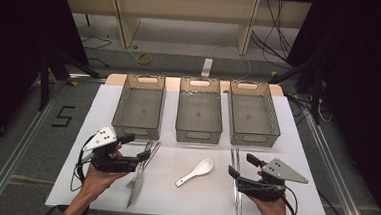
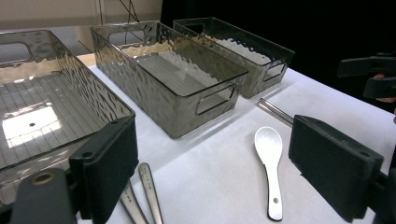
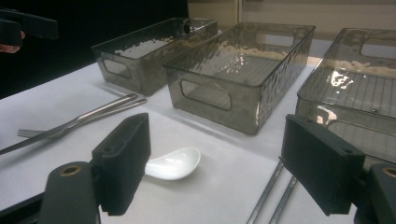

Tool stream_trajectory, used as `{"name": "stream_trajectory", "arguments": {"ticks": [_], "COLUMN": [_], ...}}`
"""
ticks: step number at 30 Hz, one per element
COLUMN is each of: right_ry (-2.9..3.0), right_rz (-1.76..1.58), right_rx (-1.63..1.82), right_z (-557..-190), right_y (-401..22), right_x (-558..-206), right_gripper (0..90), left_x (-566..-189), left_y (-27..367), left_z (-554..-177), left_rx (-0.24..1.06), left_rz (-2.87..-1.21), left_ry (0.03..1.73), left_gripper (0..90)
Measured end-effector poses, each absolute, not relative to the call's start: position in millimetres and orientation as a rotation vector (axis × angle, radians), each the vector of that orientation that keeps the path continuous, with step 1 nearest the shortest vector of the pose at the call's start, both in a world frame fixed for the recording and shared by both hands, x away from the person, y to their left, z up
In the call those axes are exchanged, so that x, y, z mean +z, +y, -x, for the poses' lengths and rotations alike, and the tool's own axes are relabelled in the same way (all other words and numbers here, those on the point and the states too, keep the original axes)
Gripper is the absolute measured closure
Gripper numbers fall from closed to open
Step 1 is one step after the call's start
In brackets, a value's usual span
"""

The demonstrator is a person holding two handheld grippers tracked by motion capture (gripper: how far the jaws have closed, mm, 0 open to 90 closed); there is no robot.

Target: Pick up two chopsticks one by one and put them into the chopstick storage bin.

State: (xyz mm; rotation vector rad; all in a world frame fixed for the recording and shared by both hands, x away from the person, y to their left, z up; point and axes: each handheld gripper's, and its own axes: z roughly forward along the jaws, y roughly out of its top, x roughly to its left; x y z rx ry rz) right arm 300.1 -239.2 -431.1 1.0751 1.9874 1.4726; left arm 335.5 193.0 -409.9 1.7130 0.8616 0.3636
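Left gripper (image 1: 143,145) lower left by fork (image 1: 135,177), right gripper (image 1: 242,167) lower right over chopsticks (image 1: 237,190), both fingers wide open, empty.

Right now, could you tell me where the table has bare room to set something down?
The white mat is bare left and right of the white spoon, between the fork and knife and the metal chopsticks, and along the front edge. All three grey bins are empty. It is crowded at the left tool and the right tool, beside the cutlery.
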Motion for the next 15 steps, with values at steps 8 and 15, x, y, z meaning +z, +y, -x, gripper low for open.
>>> {"name": "stream_trajectory", "arguments": {"ticks": [8, 15], "right_ry": [2.001, 2.016], "right_rz": [-1.099, -1.098], "right_rx": [1.452, 1.432], "right_z": [-302.2, -303.0], "right_y": [-239.9, -239.7], "right_x": [-430.2, -428.1], "right_gripper": [25.4, 25.9], "left_x": [-409.9, -409.8], "left_y": [192.5, 192.6], "left_z": [-335.5, -335.5], "left_rx": [0.366, 0.367], "left_rz": [-1.715, -1.719], "left_ry": [0.863, 0.860], "left_gripper": [14.9, 14.9]}}
